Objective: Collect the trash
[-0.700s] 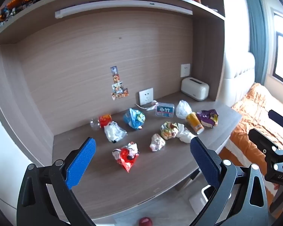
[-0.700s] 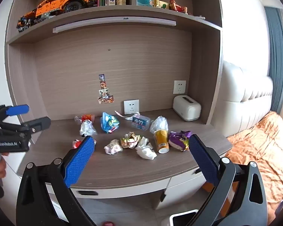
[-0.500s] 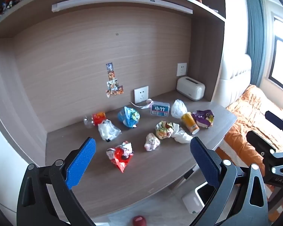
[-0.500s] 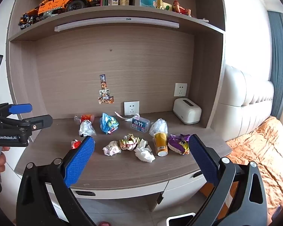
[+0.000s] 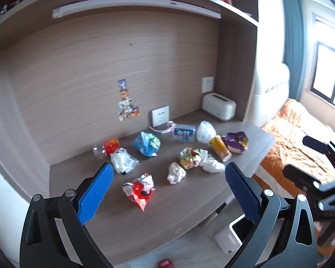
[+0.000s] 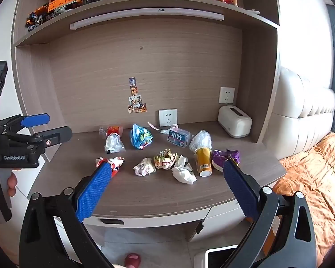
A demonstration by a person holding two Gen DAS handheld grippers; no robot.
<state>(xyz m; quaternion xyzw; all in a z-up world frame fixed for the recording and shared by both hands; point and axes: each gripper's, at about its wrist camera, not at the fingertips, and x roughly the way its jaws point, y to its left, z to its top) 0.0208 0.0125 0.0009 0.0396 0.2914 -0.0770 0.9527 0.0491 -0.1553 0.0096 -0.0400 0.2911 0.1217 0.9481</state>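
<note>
Crumpled trash lies spread over the wooden desk (image 6: 158,196): a red-and-white wrapper (image 5: 140,189) (image 6: 115,164), a white paper ball (image 5: 175,174) (image 6: 145,167), a colourful wrapper (image 6: 165,158), a tissue (image 6: 183,173), a tipped yellow cup (image 5: 220,148) (image 6: 203,160), a purple bag (image 6: 223,156), a blue bag (image 5: 147,144) (image 6: 140,136) and a bottle (image 6: 112,130). My left gripper (image 5: 168,167) (image 6: 58,125) hovers open before the desk's left part. My right gripper (image 6: 167,164) (image 5: 297,156) hangs open in front of the desk's middle. Neither holds anything.
A white toaster (image 6: 234,120) and a clear box with a blue label (image 6: 178,136) stand at the back. A white bin (image 5: 234,234) (image 6: 221,256) sits on the floor under the desk's right end. An orange bed (image 6: 312,178) lies to the right. Shelves overhang the desk.
The right gripper has drifted slightly closer to the desk, so the trash looks a little larger. The left view has shifted only slightly. Both grippers stay open.
</note>
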